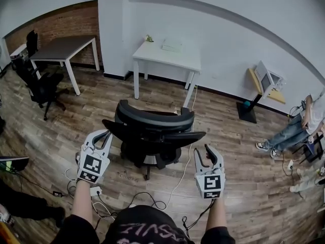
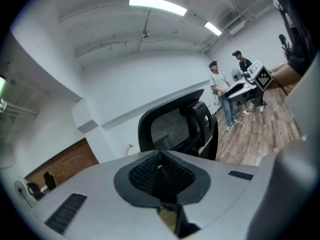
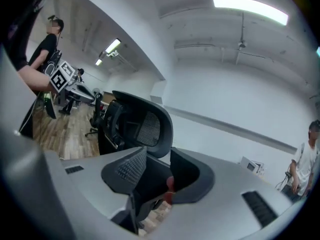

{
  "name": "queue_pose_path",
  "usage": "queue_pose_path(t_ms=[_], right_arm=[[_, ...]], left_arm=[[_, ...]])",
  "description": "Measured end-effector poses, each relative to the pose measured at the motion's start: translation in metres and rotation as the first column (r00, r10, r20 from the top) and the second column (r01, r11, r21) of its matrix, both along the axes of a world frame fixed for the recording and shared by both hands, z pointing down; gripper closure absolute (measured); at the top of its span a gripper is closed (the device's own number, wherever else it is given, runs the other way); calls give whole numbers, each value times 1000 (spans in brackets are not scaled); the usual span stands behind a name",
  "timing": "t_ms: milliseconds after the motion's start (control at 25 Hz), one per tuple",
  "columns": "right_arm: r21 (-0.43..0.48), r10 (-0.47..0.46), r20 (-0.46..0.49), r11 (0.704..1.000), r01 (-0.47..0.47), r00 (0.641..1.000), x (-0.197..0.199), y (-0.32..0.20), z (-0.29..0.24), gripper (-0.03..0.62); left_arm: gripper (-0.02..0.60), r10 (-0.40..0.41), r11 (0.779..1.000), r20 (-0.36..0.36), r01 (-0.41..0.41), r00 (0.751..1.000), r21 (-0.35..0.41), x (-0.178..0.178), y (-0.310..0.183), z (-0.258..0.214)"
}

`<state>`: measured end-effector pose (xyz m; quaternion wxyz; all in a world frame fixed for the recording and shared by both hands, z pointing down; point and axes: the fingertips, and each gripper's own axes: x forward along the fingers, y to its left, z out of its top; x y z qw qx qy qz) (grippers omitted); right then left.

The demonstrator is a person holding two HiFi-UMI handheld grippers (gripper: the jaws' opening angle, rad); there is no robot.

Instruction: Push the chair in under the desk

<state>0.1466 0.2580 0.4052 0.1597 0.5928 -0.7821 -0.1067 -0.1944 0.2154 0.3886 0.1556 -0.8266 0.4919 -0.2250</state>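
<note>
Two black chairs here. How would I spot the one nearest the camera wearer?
Find the white desk against the white wall. Just before it, on the wood floor, stands a black office chair with a curved headrest. Unlike the other black chair far left by the dark desk, it sits mid-room, its back toward the viewer.

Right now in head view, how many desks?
2. White desk against the wall beyond the chair; dark-topped desk upper left by brick wall. Pale surface at far left edge may be another.
</note>
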Motion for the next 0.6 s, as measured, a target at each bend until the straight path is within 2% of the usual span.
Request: queue_pose_path(t_ms=[80,120,320,480,600], right_arm=[[-22,-43,-65,999,42,997,-4,-3,4,430],[-34,-68,-93,997,65,993,-6,-4,6,427],[-94,-146,-215,987,128,966,-8,-14,16,413],[-141,-178,-296,980,142,938,-7,-23,27,382],[-168,-195,-332,975,146,923,-9,-31,34,370]], left_arm=[[555,27,1000,63,-26,998,-14,3,-5,5],[530,47,999,82,-45,996,-25,5,-7,7],[466,118,990,153,-105,981,-94,9,-17,21],[420,161,983,263,-130,951,-131,14,-25,34],[400,184,978,315,-141,931,-155,17,-32,41]])
